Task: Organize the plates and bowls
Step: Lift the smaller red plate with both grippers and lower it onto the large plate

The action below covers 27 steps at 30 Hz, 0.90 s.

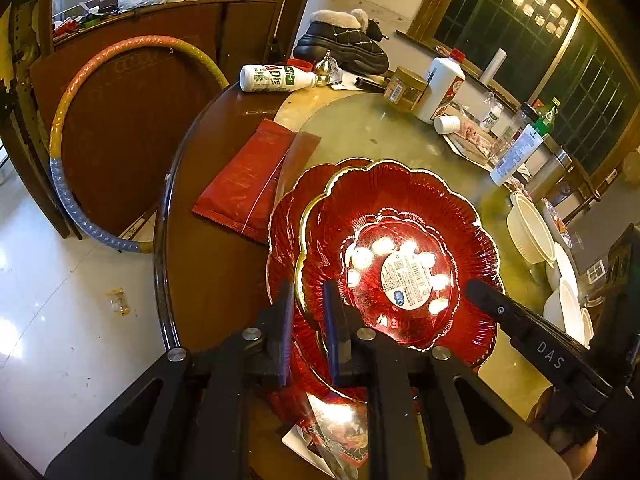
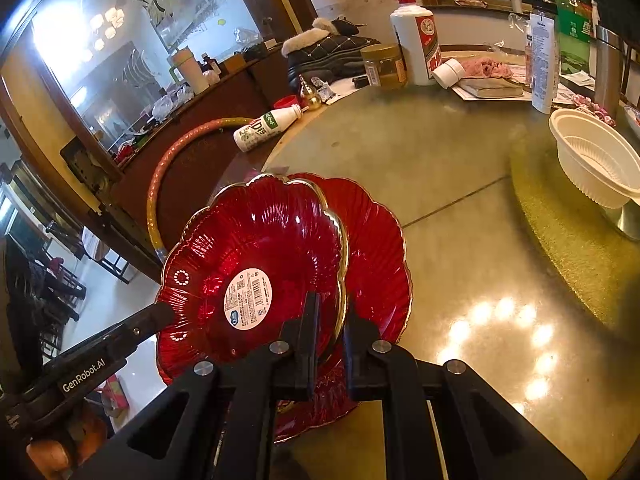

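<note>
Upper red scalloped plate (image 1: 400, 256): left tongs (image 1: 306, 312) gripping its nine o'clock rim, right tongs (image 2: 330, 316) gripping three o'clock; sitting offset over lower red plate (image 2: 376, 248) on worktop (image 2: 460, 208)

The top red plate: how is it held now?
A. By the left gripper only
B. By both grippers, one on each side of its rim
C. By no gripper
B: the left gripper and the right gripper each pinch the gold rim of the top red plate.

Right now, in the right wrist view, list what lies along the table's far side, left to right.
Tipped white drink bottle → gold bell → brown-lidded jar → white liquor bottle → green bottle.
</note>
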Each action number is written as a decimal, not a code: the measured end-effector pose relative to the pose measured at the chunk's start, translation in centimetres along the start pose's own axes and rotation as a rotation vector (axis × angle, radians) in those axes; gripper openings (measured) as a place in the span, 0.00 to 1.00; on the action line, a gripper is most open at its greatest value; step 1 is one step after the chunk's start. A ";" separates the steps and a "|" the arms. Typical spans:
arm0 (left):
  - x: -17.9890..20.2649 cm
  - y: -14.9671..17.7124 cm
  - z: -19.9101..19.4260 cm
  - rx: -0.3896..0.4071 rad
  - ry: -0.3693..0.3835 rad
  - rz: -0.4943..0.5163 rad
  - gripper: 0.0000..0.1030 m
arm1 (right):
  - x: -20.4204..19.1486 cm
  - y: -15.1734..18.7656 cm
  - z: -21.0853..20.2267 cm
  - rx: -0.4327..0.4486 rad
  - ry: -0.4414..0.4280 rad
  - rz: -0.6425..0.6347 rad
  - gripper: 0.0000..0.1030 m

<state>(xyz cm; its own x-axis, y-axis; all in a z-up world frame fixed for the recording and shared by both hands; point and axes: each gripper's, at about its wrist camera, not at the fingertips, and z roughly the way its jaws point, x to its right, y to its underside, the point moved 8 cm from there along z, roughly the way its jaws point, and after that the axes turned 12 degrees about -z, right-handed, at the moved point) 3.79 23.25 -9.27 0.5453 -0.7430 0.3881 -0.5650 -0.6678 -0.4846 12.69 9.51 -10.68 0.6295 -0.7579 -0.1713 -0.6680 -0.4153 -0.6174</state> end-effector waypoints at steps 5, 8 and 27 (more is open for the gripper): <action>0.0 0.2 0.1 0.002 -0.007 0.008 0.11 | 0.1 0.1 0.1 -0.010 0.004 0.001 0.10; 0.0 0.2 0.1 0.008 -0.012 0.012 0.11 | 0.1 0.1 0.1 -0.013 0.005 -0.003 0.10; 0.2 0.4 0.1 0.022 -0.045 0.063 0.11 | 0.0 0.5 0.9 -0.070 0.037 -0.034 0.12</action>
<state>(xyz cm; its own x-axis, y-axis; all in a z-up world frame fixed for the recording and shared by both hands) 3.78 22.82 -9.47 0.5370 -0.7803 0.3207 -0.5853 -0.6184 -0.5245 12.73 9.73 -11.69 0.6382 -0.7601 -0.1223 -0.6734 -0.4742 -0.5671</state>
